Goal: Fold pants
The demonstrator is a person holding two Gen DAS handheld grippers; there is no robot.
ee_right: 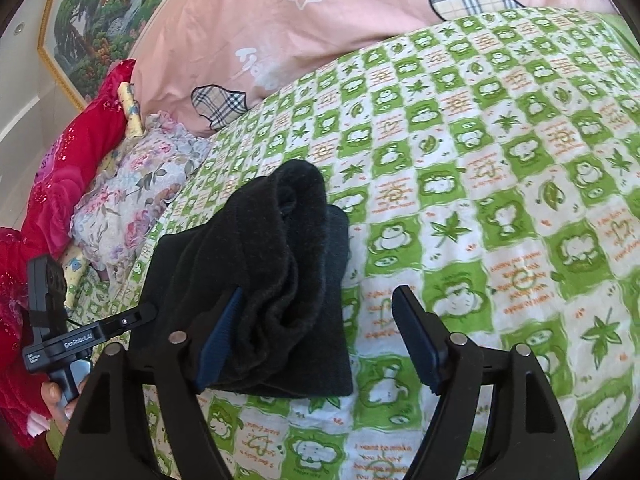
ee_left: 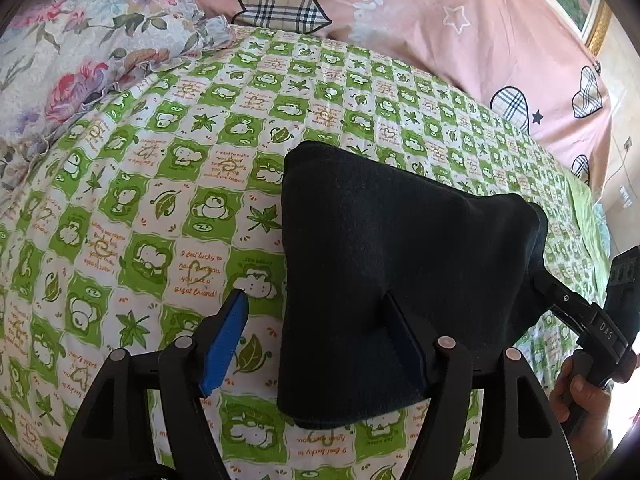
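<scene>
Left wrist view: floral frilled pillow far left, pink heart-print duvet far and right, both on the green-and-white checked bedsheet. Dark pants, folded into a compact bundle, lie on the sheet centre-right. Left gripper near the bottom, fingers spread wide; its left blue pad sits over bare sheet, its right finger over the near-left part of the bundle. Cannot tell if that finger touches the cloth; nothing pinched. At the right edge of the pants the other gripper's finger reaches the bundle's right corner, a hand on its handle.

Right wrist view: red blanket far left, framed landscape picture on the wall, floral pillow beside the red fabric. Pants sit left of centre, layered folds visible at the top. Right gripper fingers spread wide; left finger over the bundle's near part, right finger over bare sheet. Nothing clamped.
</scene>
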